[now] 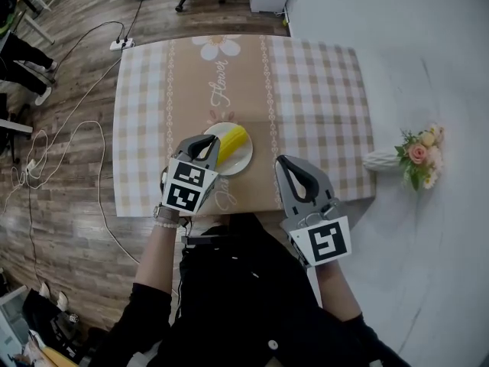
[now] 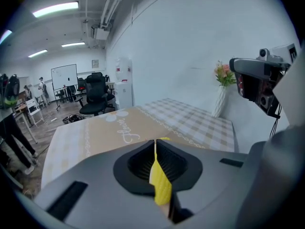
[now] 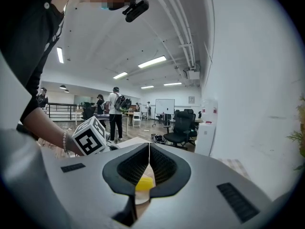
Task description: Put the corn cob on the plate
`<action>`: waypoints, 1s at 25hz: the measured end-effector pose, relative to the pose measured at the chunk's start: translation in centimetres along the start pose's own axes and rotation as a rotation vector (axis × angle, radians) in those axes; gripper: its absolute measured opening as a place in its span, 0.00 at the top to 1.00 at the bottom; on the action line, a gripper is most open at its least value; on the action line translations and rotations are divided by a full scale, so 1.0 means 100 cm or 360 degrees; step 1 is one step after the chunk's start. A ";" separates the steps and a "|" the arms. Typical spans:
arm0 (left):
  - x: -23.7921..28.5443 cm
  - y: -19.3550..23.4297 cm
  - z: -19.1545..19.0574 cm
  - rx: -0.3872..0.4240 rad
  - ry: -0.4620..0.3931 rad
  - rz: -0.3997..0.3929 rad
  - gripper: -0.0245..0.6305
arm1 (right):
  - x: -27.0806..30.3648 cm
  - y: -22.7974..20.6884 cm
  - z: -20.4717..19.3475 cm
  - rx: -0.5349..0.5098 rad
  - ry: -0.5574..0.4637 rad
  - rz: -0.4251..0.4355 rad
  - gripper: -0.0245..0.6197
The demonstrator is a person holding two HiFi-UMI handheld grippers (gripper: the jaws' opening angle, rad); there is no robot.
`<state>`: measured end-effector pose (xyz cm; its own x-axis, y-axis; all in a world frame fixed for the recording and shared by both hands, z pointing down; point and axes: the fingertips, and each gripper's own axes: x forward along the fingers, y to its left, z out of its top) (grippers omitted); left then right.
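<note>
Already the yellow corn cob (image 1: 233, 142) lies on the round white plate (image 1: 243, 164), slanting toward 1 o'clock. My left claw (image 1: 205, 145), at the plate's 9 o'clock rim, and right claw (image 1: 294, 167), at 4 o'clock, are both pressed together, empty. I reckon a careless left sweep could clip the rim and roll the cob off.

We look down on a table's checked cloth (image 1: 321, 90), its tan middle band printed with a daisy and the word "Flower". A white vase (image 1: 382, 160) of pink flowers (image 1: 419, 155) stands at the cloth's edge by the white wall. Cables (image 1: 76, 128) trail from a power strip (image 1: 121, 44) across the wooden floor (image 1: 69, 205). Beyond, a black office chair (image 2: 95, 97) sits near a whiteboard (image 2: 64, 76).
</note>
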<state>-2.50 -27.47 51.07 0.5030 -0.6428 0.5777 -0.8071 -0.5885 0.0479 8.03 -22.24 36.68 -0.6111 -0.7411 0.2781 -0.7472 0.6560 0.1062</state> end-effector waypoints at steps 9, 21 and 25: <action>-0.048 0.004 0.032 0.0063 -0.0203 0.0099 0.94 | 0.005 0.013 0.013 -0.0026 -0.0048 0.0019 0.90; -0.111 0.000 0.067 0.0011 -0.0442 0.0203 0.94 | 0.005 0.028 0.046 -0.0077 -0.0190 0.0015 0.90; -0.132 0.000 0.076 0.0039 -0.0506 0.0249 0.94 | 0.000 0.034 0.056 -0.0092 -0.0234 0.0027 0.90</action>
<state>-6.81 -22.72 37.30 0.4479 -0.8445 0.2936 -0.8763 -0.4797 -0.0431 3.99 -20.84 31.66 -0.6585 -0.7398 0.1378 -0.7227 0.6728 0.1583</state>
